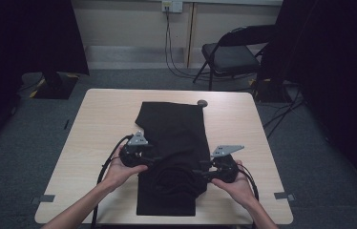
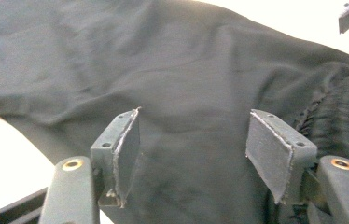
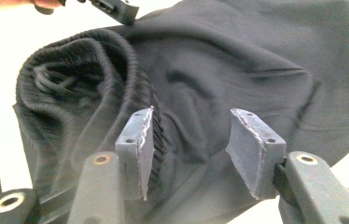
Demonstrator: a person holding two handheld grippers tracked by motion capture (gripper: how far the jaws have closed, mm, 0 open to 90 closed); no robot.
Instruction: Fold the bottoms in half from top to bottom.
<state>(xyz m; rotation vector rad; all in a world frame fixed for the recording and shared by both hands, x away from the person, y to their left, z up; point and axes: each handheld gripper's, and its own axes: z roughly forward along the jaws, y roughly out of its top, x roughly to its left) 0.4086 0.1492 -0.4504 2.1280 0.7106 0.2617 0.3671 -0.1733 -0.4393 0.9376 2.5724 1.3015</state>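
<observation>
The black trousers [image 1: 172, 143] lay lengthwise away from the person on the surface [image 1: 105, 119], waistband end nearest. The left gripper [image 1: 152, 161] and right gripper [image 1: 200, 172] flanked them at either side, both with jaws apart and nothing pinched.

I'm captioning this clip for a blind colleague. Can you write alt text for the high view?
A person's two hands hold a left gripper and a right gripper at either side of a black garment lying on a light wooden table, jaws open. Behind the table stand a dark folding chair and trailing cables on grey carpet.
</observation>
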